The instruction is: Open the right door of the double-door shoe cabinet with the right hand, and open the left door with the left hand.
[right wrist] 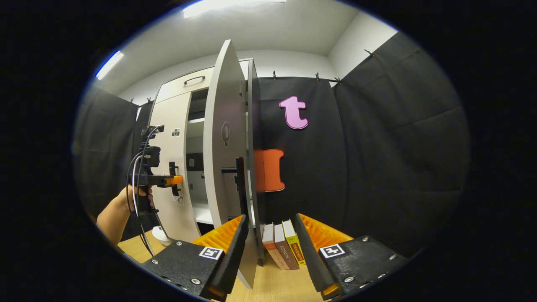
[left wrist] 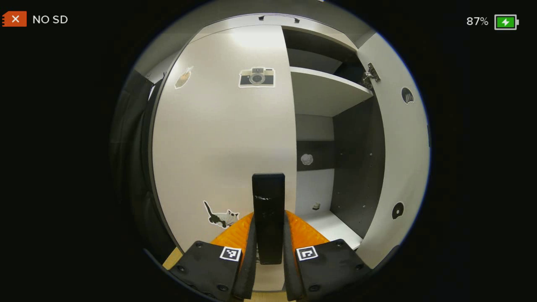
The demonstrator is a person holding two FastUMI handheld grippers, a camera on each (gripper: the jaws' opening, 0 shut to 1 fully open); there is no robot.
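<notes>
The shoe cabinet [left wrist: 323, 96] takes up most of the left gripper view. Its left door [left wrist: 222, 138] fills the centre-left, flat to the camera and apparently shut, bearing a camera sticker [left wrist: 256, 77] near the top and a cat sticker [left wrist: 221, 217] low down. The door's black handle [left wrist: 268, 218] stands upright at lower centre, and the left gripper [left wrist: 268, 241] has both fingers pressed on its sides. The right door [left wrist: 400, 167] is swung open at the frame's right, baring shelves. In the right gripper view that door [right wrist: 226, 138] stands edge-on at centre; the right gripper [right wrist: 268, 251] is wide apart astride its lower edge, gripping nothing. Three books [right wrist: 283, 247] stand at lower centre; their spine lettering is too small to read.
</notes>
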